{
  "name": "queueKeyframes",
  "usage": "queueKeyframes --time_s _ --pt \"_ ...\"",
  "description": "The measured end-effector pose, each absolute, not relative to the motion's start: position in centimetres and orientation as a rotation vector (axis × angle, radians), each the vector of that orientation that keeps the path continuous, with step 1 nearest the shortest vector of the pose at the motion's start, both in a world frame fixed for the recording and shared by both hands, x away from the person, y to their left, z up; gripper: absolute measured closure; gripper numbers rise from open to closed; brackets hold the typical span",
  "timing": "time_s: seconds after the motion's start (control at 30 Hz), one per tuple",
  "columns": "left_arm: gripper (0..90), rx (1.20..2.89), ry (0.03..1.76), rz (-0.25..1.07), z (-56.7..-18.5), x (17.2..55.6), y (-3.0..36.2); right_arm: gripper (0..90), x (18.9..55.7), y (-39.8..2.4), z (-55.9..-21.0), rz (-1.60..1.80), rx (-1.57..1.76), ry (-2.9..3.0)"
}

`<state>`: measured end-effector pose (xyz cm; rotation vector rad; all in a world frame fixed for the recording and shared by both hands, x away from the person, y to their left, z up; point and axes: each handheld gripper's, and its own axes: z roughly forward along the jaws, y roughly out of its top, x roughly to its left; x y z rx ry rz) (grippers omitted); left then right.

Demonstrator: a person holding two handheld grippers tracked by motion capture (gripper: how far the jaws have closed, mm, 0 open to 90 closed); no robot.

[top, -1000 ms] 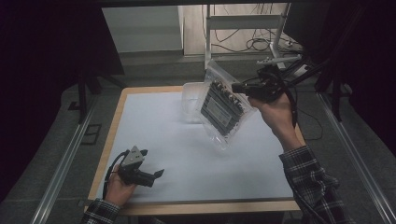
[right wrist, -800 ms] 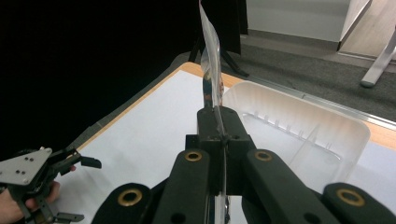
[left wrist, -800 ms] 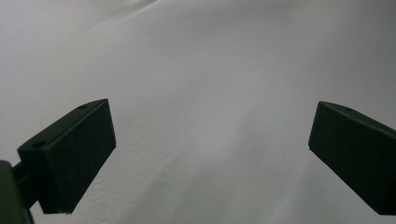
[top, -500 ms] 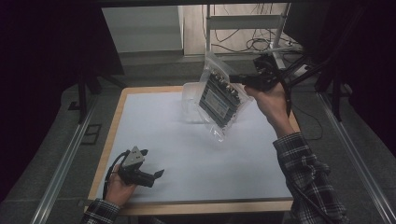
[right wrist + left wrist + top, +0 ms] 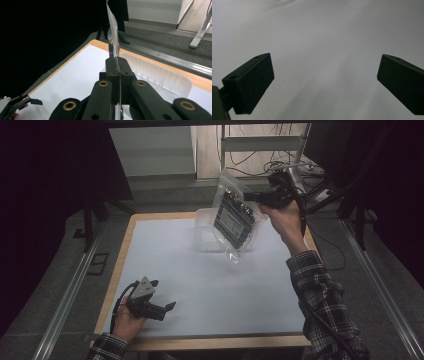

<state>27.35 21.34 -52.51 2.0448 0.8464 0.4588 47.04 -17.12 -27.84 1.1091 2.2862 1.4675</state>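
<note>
My right gripper (image 5: pixel 253 196) is raised over the table's far right, shut on the top edge of a clear plastic bag (image 5: pixel 235 247). Inside the bag hangs a dark ribbed device (image 5: pixel 231 219), tilted. In the right gripper view the jaws (image 5: pixel 116 62) meet on the bag's thin edge (image 5: pixel 112 32), which stands up past them. My left gripper (image 5: pixel 163 293) rests at the near left of the table, open, with nothing between its jaws (image 5: pixel 324 75). It also appears small in the right gripper view as the left gripper (image 5: pixel 21 101).
A shallow white plastic tray (image 5: pixel 204 222) sits on the far middle of the table, just behind the hanging bag; its rim (image 5: pixel 160 72) lies below my right jaws. The table (image 5: pixel 210 290) has a white top and a wooden border. Cables and a metal stand lie beyond the far edge.
My right gripper has carried the bag away from the person, toward the table's far edge, and the bag now hangs nearer the tray. The left gripper has stayed put.
</note>
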Motion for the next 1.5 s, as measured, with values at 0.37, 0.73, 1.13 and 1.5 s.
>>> queueKeyframes --time_s 0.37,0.73,1.13,1.5 --pt "0.5 2.038 0.841 0.462 -52.5 27.3 21.4 88.7 49.1 -16.3 -27.5 1.464 1.117 2.276" --pt "0.7 2.041 0.831 0.452 -52.5 27.3 21.3 88.7 51.2 -14.9 -26.7 1.445 1.093 2.265" --pt "0.5 2.033 0.834 0.462 -52.5 27.3 21.3 88.7 53.2 -14.0 -26.6 1.413 1.086 2.256" --pt "0.3 2.026 0.838 0.473 -52.4 27.3 21.4 88.7 54.8 -13.2 -27.2 1.371 1.073 2.251"
